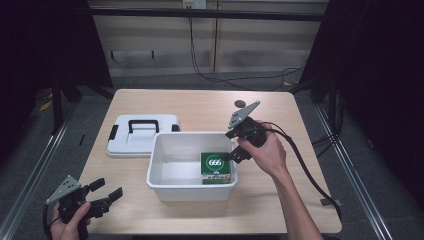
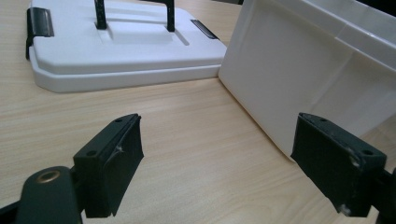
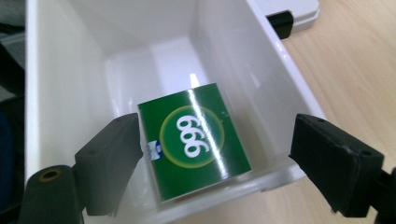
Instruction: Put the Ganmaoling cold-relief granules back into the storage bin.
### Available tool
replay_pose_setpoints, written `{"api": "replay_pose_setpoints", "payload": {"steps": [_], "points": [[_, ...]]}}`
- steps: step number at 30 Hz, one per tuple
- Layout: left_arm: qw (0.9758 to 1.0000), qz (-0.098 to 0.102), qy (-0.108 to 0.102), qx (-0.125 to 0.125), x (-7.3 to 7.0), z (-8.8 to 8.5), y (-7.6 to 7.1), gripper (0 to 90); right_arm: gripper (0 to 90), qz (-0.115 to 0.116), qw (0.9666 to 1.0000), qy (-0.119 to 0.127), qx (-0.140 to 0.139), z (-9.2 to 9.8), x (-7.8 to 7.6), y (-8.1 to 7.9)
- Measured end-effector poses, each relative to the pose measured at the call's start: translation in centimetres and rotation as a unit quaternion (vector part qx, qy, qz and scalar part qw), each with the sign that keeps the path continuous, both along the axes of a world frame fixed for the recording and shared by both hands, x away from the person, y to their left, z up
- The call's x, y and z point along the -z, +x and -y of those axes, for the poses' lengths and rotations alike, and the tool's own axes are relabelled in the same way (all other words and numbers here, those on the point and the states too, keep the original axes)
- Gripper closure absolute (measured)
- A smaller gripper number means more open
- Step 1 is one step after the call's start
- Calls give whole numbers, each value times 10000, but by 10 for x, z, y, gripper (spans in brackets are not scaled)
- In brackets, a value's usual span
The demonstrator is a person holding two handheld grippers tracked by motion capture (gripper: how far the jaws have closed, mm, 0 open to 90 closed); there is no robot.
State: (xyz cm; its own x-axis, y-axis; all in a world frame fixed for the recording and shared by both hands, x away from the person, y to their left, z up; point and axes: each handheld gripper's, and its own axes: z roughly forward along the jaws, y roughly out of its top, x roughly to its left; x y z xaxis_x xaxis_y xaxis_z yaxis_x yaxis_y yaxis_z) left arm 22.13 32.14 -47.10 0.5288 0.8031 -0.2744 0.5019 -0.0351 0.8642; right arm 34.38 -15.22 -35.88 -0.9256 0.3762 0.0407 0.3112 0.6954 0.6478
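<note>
— Green box with "666" on it sits inside the white bin, against the wall nearest the right gripper. That gripper hovers over the rim, jaws spread wide, holding nothing.

— So is it placing or fetching?

— Can't tell from this alone. If it's going for the box, I'd lower the jaws straight down so one clears the bin wall and the other lands on the box's far face, then close squarely on the flat sides. The box lies close to the wall, so the near jaw has little room; tilting in a bit may help.

— And the other hand?

— Left gripper rests low over the desk near the front left corner, jaws apart, empty, well clear of the bin.

— Count for me.

— One green box, one bin, one white lid with a black handle lying flat on the desk, touching the bin's back left corner. Two grippers.
</note>
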Motion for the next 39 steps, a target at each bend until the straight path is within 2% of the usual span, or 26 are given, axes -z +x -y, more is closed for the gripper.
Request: {"api": "replay_pose_setpoints", "payload": {"steps": [4, 10, 15, 17, 24, 30, 33, 36, 39], "points": [[10000, 1, 4, -5, 0, 0, 0, 159, 158, 49, 9998, 96, 166, 11, 3, -6], [10000, -49, 42, 32, 1, 0, 0, 159, 141, 97, 9982, 518, 297, 31, 6, -17], [10000, -50, 6, -17, 1, 0, -1, 159, 138, 229, 9969, 528, 536, 47, 12, -27], [10000, -57, -16, -48, 1, 0, -1, 159, 138, 330, 9949, 664, 689, 58, 17, -33], [10000, -47, 8, -40, 1, -1, -1, 159, 140, 340, 9936, 609, 894, 79, 21, -43], [9999, -57, 16, -103, 2, -2, -1, 159, 139, 506, 9877, 769, 1265, 104, 23, -58], [9999, -61, 6, -112, 1, -2, -1, 159, 139, 536, 9858, 907, 1307, 112, 26, -64], [9999, -68, 5, -105, 1, -2, -1, 159, 137, 441, 9860, 918, 1317, 118, 31, -70], [9999, -71, 1, -102, 1, -2, -1, 159, 136, 494, 9839, 911, 1453, 123, 37, -76]]}}
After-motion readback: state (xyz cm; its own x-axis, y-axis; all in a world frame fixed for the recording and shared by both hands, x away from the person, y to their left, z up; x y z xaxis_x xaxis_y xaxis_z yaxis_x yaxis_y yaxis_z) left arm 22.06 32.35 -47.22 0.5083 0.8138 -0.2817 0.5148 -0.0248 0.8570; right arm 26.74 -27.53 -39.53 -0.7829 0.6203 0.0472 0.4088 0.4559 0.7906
